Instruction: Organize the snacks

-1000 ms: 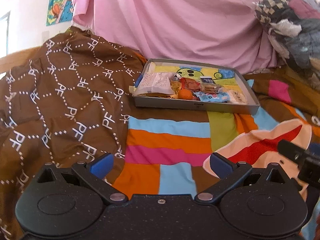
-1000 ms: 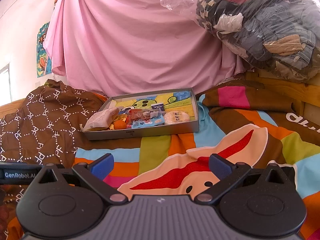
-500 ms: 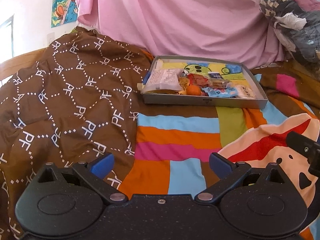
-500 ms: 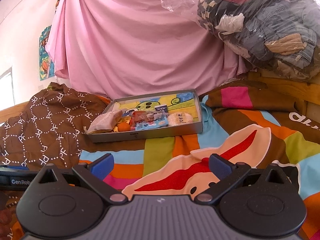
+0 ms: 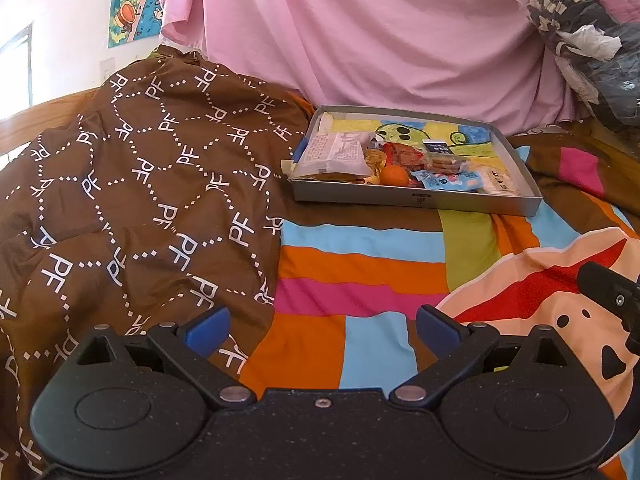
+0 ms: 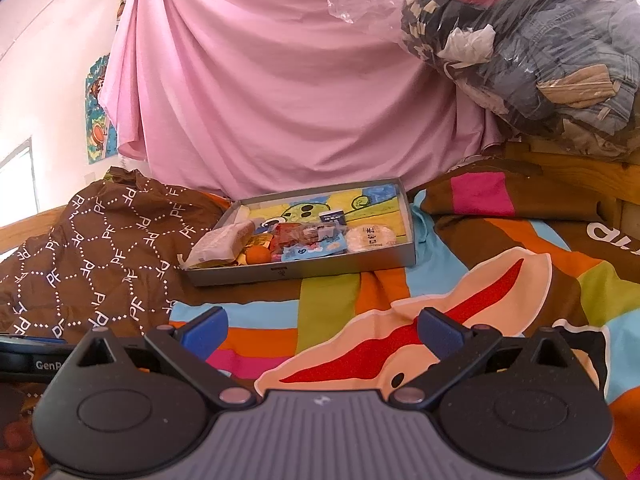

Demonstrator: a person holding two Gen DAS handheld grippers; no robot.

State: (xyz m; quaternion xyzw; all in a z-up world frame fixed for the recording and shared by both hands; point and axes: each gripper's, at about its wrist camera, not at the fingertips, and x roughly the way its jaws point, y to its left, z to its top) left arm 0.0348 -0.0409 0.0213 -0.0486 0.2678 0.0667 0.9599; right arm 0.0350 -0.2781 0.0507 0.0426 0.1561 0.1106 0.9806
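A pink curtain (image 6: 280,92) hangs behind the grey tray (image 6: 304,270), and the bed with its striped colourful sheet (image 5: 360,276) carries the tray near the curtain. A brown blanket (image 5: 140,184) with white "PF" marks lies bunched just left of the tray, touching its left side. To the upper right of the tray a clear plastic bag of clothes (image 6: 532,48) is piled. Inside the tray, the snacks are all crowded in the front part: a big white packet (image 5: 336,154) at the front left corner, leaning over the edge, a round white rice cake pkg (image 6: 370,236) at the right end, a light blue wrapper (image 5: 446,181) and red wrappers (image 5: 402,154) between them, and a small orange fruit (image 5: 394,176) just behind the front wall. The left gripper (image 5: 322,330) is released w/ nothing between its blue pads, well in front of the tray over the sheet. The right gripper (image 6: 322,328) is also spread wide and empty, in front of the tray.
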